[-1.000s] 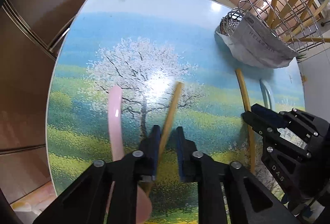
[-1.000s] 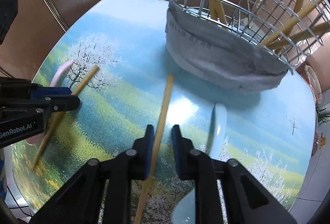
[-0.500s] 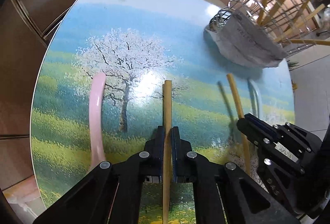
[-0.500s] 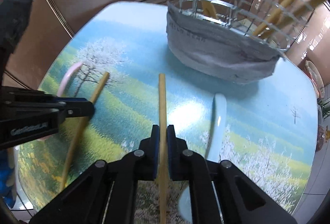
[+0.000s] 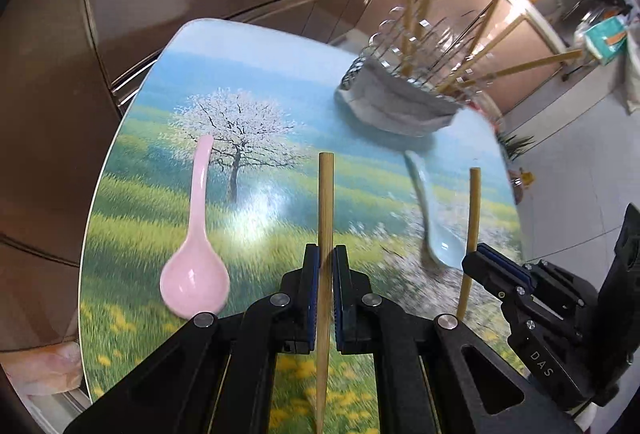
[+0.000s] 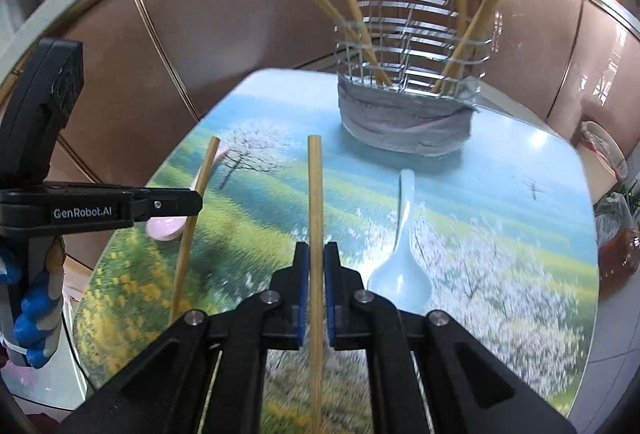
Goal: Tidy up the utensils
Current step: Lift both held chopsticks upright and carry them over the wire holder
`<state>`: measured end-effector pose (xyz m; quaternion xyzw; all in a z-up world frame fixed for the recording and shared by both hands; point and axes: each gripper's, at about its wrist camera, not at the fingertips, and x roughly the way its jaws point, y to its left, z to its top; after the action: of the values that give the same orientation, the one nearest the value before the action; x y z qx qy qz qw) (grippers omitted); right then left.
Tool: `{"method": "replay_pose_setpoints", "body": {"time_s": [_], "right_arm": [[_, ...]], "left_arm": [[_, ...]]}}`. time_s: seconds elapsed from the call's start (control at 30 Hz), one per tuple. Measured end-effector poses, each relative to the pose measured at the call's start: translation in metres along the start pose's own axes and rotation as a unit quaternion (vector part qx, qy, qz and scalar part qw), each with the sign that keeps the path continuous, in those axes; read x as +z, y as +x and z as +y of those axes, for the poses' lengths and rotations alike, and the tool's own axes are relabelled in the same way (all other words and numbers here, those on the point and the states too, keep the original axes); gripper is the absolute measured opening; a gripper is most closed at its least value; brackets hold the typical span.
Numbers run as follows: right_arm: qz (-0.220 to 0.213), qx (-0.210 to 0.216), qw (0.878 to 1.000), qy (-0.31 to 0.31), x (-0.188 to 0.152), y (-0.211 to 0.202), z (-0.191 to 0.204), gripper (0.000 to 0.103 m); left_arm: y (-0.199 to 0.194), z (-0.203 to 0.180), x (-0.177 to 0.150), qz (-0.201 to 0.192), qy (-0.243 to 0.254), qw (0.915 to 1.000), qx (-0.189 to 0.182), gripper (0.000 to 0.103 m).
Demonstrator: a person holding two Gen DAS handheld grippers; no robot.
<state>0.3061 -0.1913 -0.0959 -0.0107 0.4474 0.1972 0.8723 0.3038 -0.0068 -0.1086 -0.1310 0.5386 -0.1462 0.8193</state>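
Note:
My left gripper (image 5: 327, 254) is shut on a wooden chopstick (image 5: 325, 202) and holds it above the table. My right gripper (image 6: 315, 252) is shut on another wooden chopstick (image 6: 315, 186), also lifted. Each gripper shows in the other's view: the right one (image 5: 476, 260) with its chopstick (image 5: 472, 218), the left one (image 6: 196, 200) with its chopstick (image 6: 200, 190). A pink spoon (image 5: 196, 254) lies at the left of the table, and a pale blue spoon (image 6: 402, 258) lies at the right. A wire utensil basket (image 6: 408, 74) wrapped in grey cloth holds several chopsticks at the far side.
The table (image 5: 280, 74) has a printed tree-and-meadow top with rounded corners. Brown cabinet panels (image 6: 248, 26) stand behind it. A red bagged item (image 6: 616, 254) sits past the table's right edge.
Both grippers have closed on their chopsticks and lifted them off the table. The views have risen and tilted up, so the basket now shows farther away.

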Motion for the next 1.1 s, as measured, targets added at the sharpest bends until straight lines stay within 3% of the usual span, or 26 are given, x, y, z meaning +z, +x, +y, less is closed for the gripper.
{"method": "replay_pose_setpoints", "body": {"time_s": [0.63, 0.87, 0.93, 1.1], "right_arm": [[-0.116, -0.044, 0.992, 0.009, -0.051, -0.13, 0.039, 0.006], [-0.168, -0.052, 0.984, 0.005, -0.04, -0.175, 0.047, 0.006], [-0.183, -0.053, 0.982, 0.002, -0.031, -0.185, 0.05, 0.006], [-0.209, -0.05, 0.977, -0.004, -0.004, -0.2, 0.05, 0.006]], "left_arm": [[-0.117, -0.014, -0.062, -0.097, 0.024, 0.9947, -0.025, 0.005], [-0.159, -0.034, -0.058, -0.145, 0.04, 0.9876, -0.044, 0.005], [-0.169, -0.039, -0.054, -0.155, 0.045, 0.9857, -0.049, 0.0], [-0.193, -0.051, -0.032, -0.183, 0.057, 0.9795, -0.062, 0.0]]}}
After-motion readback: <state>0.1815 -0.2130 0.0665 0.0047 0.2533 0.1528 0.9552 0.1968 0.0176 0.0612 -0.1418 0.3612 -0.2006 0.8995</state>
